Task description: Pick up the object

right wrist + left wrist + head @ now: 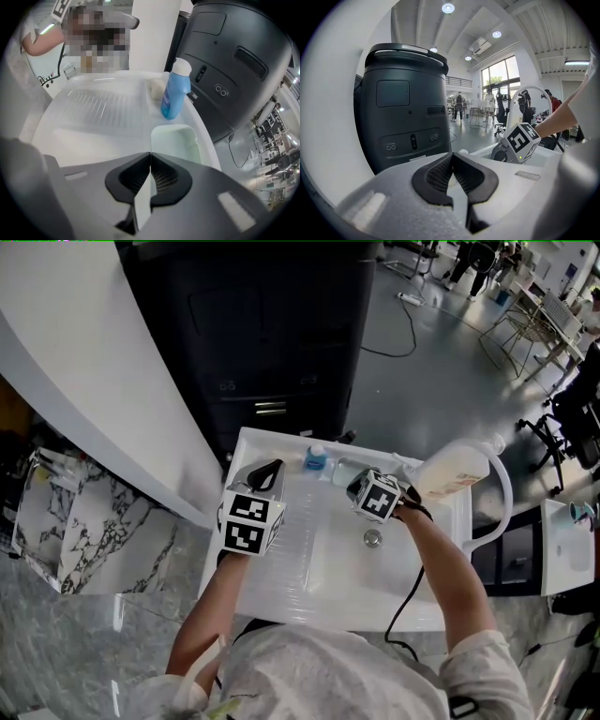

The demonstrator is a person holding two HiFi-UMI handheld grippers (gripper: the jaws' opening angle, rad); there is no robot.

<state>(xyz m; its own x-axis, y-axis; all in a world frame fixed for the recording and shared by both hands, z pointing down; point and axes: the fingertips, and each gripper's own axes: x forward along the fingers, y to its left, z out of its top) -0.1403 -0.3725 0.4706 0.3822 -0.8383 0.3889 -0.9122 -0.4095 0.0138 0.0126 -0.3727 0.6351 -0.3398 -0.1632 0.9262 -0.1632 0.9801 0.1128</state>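
Right gripper view shows the right gripper (150, 153) with jaws together, empty.

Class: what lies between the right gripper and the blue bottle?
In the right gripper view, a pale green rectangular recess in the white sink lies between the right gripper and the blue bottle.

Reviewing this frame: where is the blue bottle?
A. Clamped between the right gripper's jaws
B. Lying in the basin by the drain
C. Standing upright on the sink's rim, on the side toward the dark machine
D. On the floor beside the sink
C: the blue bottle stands upright on the sink's rim, with the dark machine just behind it, clear of both the drain and the jaws.
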